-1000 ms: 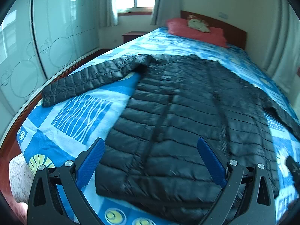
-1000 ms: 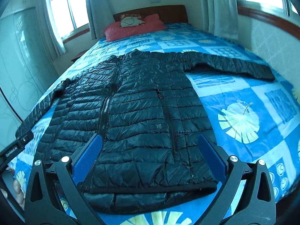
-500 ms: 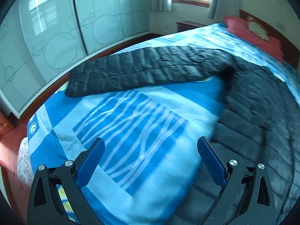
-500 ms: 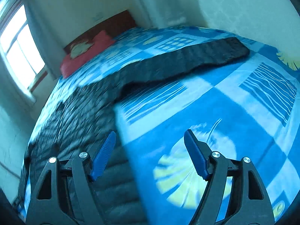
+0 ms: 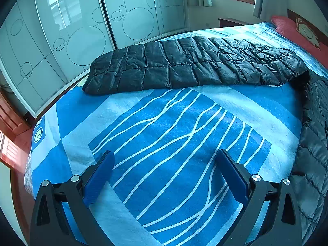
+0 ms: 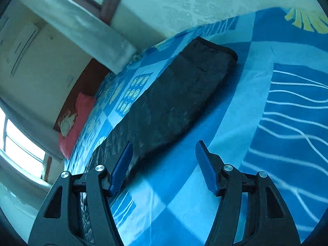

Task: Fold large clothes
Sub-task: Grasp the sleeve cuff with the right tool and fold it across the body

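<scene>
A black quilted puffer jacket lies flat on the bed. In the left wrist view its left sleeve (image 5: pixel 184 63) stretches across the upper frame, cuff at the left, and the jacket body (image 5: pixel 315 127) runs down the right edge. My left gripper (image 5: pixel 164 170) is open and empty above the blue bedspread (image 5: pixel 164 135), short of the sleeve. In the right wrist view, which is tilted, the other sleeve (image 6: pixel 180 94) lies ahead with its cuff at the upper right. My right gripper (image 6: pixel 162 157) is open and empty, close to that sleeve's near edge.
The bed edge and red-brown floor (image 5: pixel 18 143) lie at the left, beside white sliding wardrobe doors (image 5: pixel 82 26). A red pillow (image 5: pixel 295 30) lies at the headboard. A wall (image 6: pixel 184 2) and a curtain (image 6: pixel 82 32) border the bed's other side.
Both grippers swung outward from the jacket's hem, the left toward the left sleeve and the right toward the right sleeve. The right view has tilted. Both stay open.
</scene>
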`<state>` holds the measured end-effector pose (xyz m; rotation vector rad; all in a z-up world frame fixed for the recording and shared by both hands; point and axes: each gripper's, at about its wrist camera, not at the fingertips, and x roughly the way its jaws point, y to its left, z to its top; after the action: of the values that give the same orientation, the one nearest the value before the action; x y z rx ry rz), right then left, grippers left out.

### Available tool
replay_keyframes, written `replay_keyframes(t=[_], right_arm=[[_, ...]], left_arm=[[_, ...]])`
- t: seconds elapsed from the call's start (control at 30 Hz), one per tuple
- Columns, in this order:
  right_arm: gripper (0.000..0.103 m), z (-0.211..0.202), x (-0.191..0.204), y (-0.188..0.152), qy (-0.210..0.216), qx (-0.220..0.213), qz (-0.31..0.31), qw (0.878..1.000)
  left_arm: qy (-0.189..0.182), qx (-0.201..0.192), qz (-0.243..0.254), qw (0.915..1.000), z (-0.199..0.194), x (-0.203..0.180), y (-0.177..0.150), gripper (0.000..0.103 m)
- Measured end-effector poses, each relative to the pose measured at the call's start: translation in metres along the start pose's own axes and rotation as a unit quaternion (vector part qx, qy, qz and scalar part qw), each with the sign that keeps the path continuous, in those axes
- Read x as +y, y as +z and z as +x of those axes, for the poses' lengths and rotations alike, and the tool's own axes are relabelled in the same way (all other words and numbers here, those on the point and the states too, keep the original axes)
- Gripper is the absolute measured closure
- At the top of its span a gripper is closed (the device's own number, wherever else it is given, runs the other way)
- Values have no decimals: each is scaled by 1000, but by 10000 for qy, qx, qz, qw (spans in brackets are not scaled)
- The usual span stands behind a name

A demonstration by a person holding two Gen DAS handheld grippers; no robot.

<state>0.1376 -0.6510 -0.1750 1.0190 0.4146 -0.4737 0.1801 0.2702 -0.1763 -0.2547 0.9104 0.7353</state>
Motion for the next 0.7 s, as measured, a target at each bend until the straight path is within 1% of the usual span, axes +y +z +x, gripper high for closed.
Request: replay_keyframes(t=[0.13, 0.27, 0.4, 0.5, 0.57, 0.6, 0.67, 0.7], right_arm=[[39, 16, 1, 16, -23, -238, -28, 9997], [40, 26, -7, 32, 173, -450, 161, 9987], [40, 27, -18, 44, 279, -671, 561, 9958], [40, 26, -28, 50, 432, -880, 940, 9907], [41, 30, -26, 56, 270, -854, 880, 9921], [43, 33, -22, 57, 130, -824, 745, 9937], [54, 39, -14, 58, -183, -732, 429, 9962], [75, 44, -13, 58, -238, -665, 344, 9969]], left_arm=[[-53, -11, -60, 10000, -3, 0, -7, 4], [-28, -53, -52, 10000, -3, 0, -8, 4], [12, -76, -21, 10000, -3, -2, -10, 4], [-6, -73, -36, 10000, -2, -2, -10, 4], [-2, -80, -35, 10000, -3, -2, -11, 4], [-1, -77, -35, 10000, -4, -1, -11, 4], [17, -87, -25, 10000, -4, -2, -11, 4], [26, -93, -20, 10000, -4, -2, -12, 4]])
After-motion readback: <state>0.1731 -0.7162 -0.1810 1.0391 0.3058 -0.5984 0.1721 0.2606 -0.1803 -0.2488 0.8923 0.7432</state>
